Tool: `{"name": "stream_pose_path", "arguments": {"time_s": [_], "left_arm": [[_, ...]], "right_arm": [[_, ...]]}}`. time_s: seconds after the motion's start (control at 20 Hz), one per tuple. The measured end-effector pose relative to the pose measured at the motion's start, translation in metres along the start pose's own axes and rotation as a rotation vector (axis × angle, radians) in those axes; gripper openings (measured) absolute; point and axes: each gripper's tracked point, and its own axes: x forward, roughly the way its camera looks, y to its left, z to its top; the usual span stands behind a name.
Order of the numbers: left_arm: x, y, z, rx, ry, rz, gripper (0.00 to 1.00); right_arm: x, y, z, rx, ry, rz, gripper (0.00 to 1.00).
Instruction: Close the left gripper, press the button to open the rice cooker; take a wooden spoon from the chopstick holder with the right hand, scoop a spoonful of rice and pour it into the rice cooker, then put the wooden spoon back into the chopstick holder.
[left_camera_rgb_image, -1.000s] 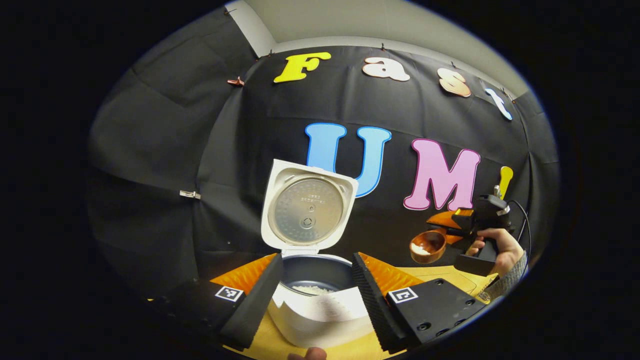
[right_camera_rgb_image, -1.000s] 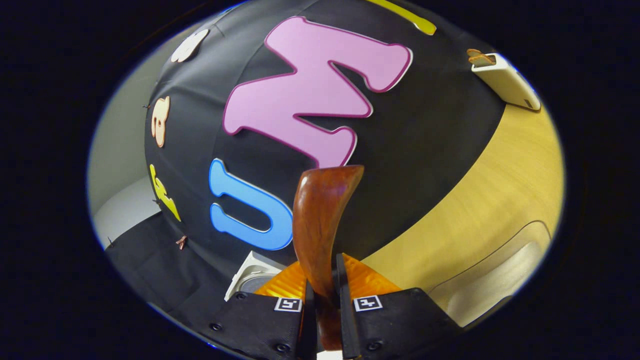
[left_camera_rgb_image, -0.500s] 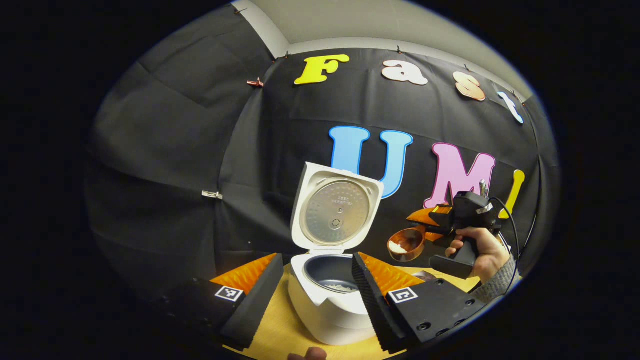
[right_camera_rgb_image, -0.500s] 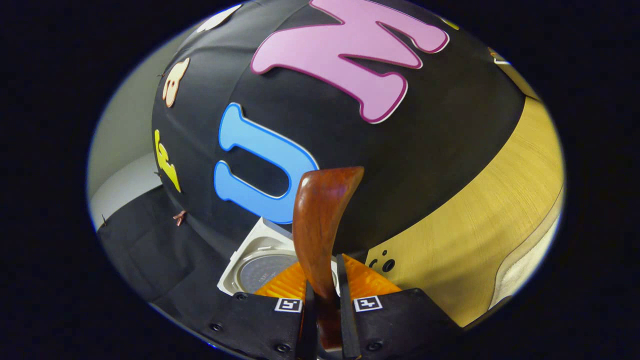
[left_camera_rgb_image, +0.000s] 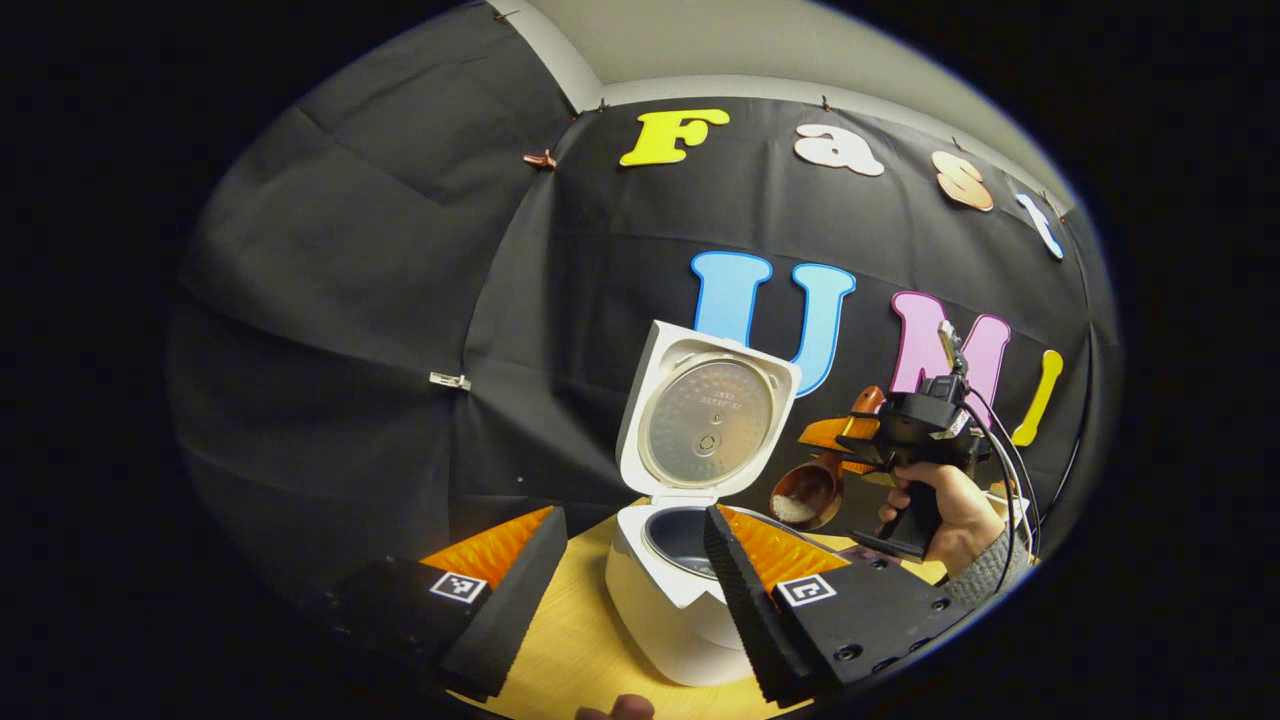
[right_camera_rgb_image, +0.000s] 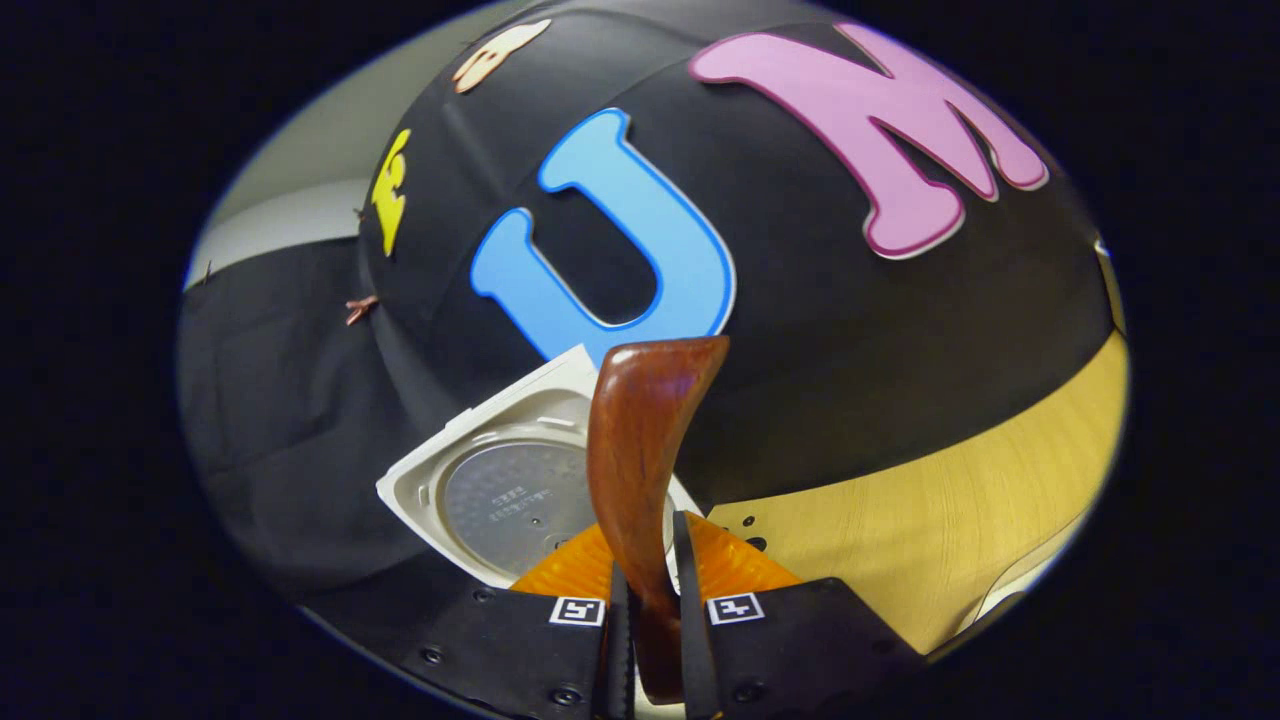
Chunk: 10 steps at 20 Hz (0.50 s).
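The white rice cooker (left_camera_rgb_image: 672, 610) stands on the table with its lid (left_camera_rgb_image: 708, 420) raised; the dark inner pot (left_camera_rgb_image: 675, 535) shows between the fingers of my left gripper (left_camera_rgb_image: 625, 590), which is open and empty in front of the cooker. To the right, a hand (left_camera_rgb_image: 950, 512) holds my right gripper (left_camera_rgb_image: 845, 448), shut on the wooden spoon. The spoon's bowl (left_camera_rgb_image: 805, 492) carries white rice and hangs just right of the cooker's rim. In the right gripper view the spoon handle (right_camera_rgb_image: 645, 440) rises from between the shut fingers of the right gripper (right_camera_rgb_image: 648, 625), with the lid (right_camera_rgb_image: 500, 500) behind it.
The wooden table (right_camera_rgb_image: 950, 520) runs off to the right in the right gripper view, with a pale board edge (right_camera_rgb_image: 1020, 598) at its lower right. Black cloth walls close in behind and left of the cooker. A fingertip (left_camera_rgb_image: 620, 708) shows at the bottom of the left gripper view.
My right gripper has carried the rice-laden spoon left, closer to the open cooker, and turned toward the lid. My left gripper has drawn back from the cooker.
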Motion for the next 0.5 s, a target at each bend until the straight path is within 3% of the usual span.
{"name": "stream_pose_path", "arguments": {"time_s": [0.15, 0.5], "left_arm": [[0.000, 0.002, -0.002, 0.009, 0.004, 0.003, 0.90], [0.000, 0.002, -0.003, 0.007, 0.010, -0.004, 0.90]], "right_arm": [[0.003, 0.013, -0.010, -0.178, 0.010, 0.012, 0.22], [0.003, 0.042, -0.024, -0.419, 0.021, 0.059, 0.22]]}}
